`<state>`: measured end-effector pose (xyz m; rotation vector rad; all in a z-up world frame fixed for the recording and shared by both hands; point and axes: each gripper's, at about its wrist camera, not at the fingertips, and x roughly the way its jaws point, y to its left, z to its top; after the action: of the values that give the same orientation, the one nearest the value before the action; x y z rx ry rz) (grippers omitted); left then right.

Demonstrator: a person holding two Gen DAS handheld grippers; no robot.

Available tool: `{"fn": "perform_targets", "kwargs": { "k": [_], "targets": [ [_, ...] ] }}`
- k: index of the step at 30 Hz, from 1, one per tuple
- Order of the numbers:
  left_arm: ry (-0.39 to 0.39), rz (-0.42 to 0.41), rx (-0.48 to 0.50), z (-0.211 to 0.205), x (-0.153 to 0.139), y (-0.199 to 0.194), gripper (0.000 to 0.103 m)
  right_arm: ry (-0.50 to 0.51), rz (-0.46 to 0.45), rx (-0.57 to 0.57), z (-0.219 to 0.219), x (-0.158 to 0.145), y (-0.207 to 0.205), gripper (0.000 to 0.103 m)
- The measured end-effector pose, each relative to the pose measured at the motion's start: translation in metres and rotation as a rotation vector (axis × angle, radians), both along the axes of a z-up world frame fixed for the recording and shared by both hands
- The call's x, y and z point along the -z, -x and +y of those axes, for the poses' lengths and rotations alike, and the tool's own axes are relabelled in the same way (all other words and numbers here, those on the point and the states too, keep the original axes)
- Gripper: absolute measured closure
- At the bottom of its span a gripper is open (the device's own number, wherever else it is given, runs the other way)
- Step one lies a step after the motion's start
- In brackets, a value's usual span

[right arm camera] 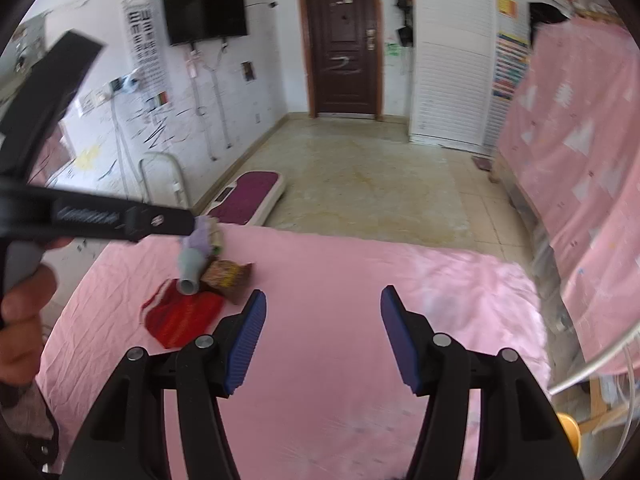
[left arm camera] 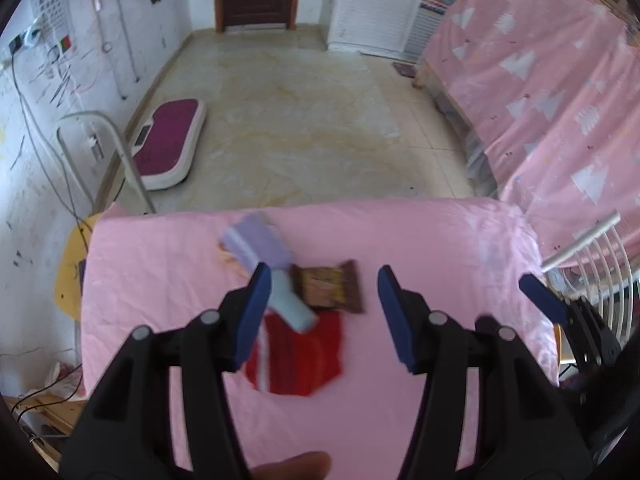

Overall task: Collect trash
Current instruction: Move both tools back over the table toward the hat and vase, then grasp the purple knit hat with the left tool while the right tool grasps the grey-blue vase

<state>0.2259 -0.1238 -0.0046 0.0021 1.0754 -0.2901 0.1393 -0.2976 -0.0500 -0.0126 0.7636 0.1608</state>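
Observation:
Several pieces of trash lie in a heap on a pink-covered table (left arm camera: 440,240): a brown snack wrapper (left arm camera: 328,287), a red wrapper (left arm camera: 300,354), a pale grey-blue tube (left arm camera: 290,300) and a lilac packet (left arm camera: 260,242). My left gripper (left arm camera: 322,312) is open above the heap, its jaws either side of the brown wrapper. My right gripper (right arm camera: 322,334) is open and empty over bare cloth to the right of the heap. The heap also shows in the right wrist view, with the red wrapper (right arm camera: 180,316) and brown wrapper (right arm camera: 228,274).
A maroon and white platform (left arm camera: 170,142) lies on the tiled floor beyond the table. A metal frame (left arm camera: 100,148) stands at the left wall. Pink sheet-covered furniture (left arm camera: 540,92) runs along the right. A white wire rack (left arm camera: 600,276) stands at the table's right end.

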Motion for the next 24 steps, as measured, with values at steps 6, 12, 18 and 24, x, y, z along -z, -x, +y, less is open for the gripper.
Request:
{"fn": "perform_targets", "kwargs": {
  "k": [6,12,18,24],
  "targets": [
    [0.004,0.042,-0.038,0.021,0.014,-0.021,0.050,0.014,0.015,-0.068,0.034,0.007,-0.012,0.053],
    [0.009,0.082,-0.072,0.032,0.032,-0.046,0.046,0.022,0.021,-0.126,0.055,0.013,-0.019,0.053],
    [0.022,0.124,-0.094,0.036,0.051,-0.064,0.043,0.037,0.034,-0.164,0.075,0.020,-0.034,0.048],
    [0.035,0.164,-0.095,0.039,0.071,-0.072,0.068,0.049,0.055,-0.215,0.094,0.028,-0.045,0.048]
  ]
}}
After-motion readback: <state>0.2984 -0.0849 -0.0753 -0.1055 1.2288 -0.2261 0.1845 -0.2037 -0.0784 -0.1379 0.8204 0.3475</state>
